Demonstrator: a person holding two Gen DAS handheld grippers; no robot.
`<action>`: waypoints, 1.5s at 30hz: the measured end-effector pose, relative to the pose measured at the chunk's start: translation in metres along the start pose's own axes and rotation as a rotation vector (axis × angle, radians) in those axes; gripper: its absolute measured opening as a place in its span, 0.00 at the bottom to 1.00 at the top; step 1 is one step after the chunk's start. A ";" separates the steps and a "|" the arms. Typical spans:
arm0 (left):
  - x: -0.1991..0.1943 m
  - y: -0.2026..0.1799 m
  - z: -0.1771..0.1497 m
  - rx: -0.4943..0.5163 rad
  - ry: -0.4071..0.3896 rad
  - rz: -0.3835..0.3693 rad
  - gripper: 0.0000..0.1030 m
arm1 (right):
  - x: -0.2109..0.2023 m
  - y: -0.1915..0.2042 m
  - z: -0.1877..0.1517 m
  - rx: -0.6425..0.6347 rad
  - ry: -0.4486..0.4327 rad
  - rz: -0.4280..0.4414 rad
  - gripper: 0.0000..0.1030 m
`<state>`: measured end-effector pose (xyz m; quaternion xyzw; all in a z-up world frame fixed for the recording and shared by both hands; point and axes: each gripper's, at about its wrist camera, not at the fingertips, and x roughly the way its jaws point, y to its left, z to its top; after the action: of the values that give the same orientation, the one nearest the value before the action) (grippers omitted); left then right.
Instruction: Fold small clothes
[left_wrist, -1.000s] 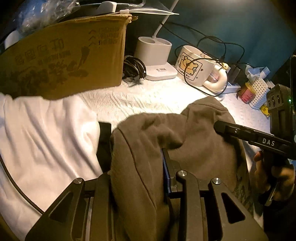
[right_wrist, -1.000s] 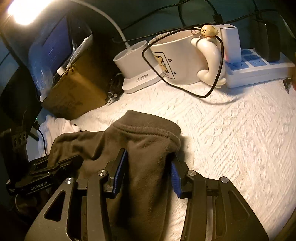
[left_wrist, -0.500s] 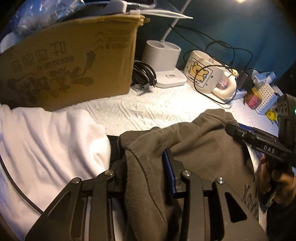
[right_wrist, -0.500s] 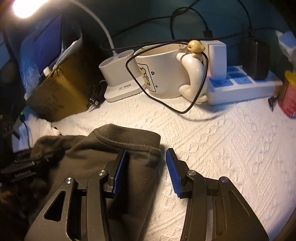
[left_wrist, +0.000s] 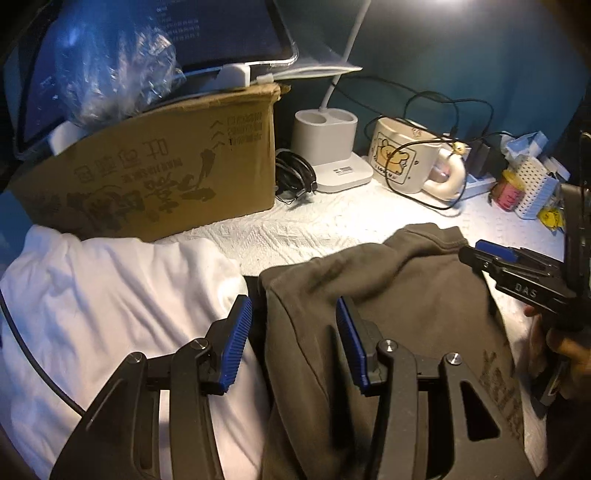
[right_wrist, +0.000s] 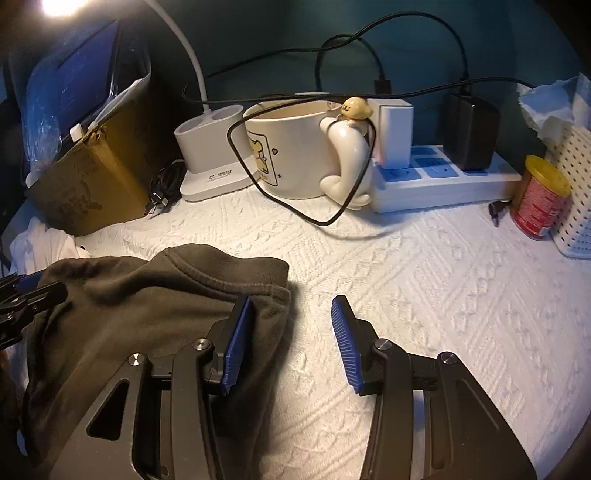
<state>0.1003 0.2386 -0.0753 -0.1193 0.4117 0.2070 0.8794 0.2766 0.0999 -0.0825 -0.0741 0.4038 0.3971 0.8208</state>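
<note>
A dark olive-brown shirt (left_wrist: 388, 295) of soft, slightly fuzzy knit lies rumpled on a white bedspread (right_wrist: 424, 295) woven in raised diamond and cable patterns. Its ribbed collar hem faces the back of the surface, and dark printed lettering shows on the cloth near the lower right of the left wrist view.

The left gripper (left_wrist: 293, 345) has just been opening; its ribbed blue pads now stand apart, with the shirt's edge lying between them but neither pad pressing on it. Just left of it lies smooth white cloth (left_wrist: 110, 295), folded in soft creases.

The right gripper (right_wrist: 291, 341) has its jaws spread too — the left pad rests against the shirt's corner, the right pad hangs over bare bedspread, nothing pinched. In the left wrist view a hand (left_wrist: 565, 354) grips its black handle.

At the back stands a brown cardboard box (left_wrist: 147, 177) with dark printed characters; crinkled clear plastic and a flat dark screen stick out of its top. Beside it sit a coil of black cable (left_wrist: 295, 177), a white lamp base (right_wrist: 210, 162) with two round wells, and a cream mug (right_wrist: 291, 155) with a cartoon bear, a black cord looped around it; whether anything is in the mug cannot be told. Farther right are a white power strip (right_wrist: 443, 184) holding a white and a black plug, a red tin with a yellow lid (right_wrist: 539, 199), and a white perforated basket (right_wrist: 576, 192) with crumpled tissue at its top.
</note>
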 end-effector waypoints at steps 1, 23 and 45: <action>-0.003 -0.001 -0.002 -0.003 -0.003 -0.006 0.46 | -0.003 -0.001 -0.001 -0.002 -0.003 -0.002 0.45; -0.029 -0.021 -0.070 -0.008 0.050 -0.016 0.47 | -0.055 0.017 -0.062 -0.015 0.003 0.015 0.45; -0.039 -0.021 -0.102 0.064 -0.020 0.040 0.29 | -0.094 0.053 -0.134 -0.062 0.055 0.112 0.20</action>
<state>0.0185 0.1713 -0.1085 -0.0806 0.4114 0.2127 0.8826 0.1247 0.0207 -0.0926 -0.0875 0.4171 0.4527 0.7833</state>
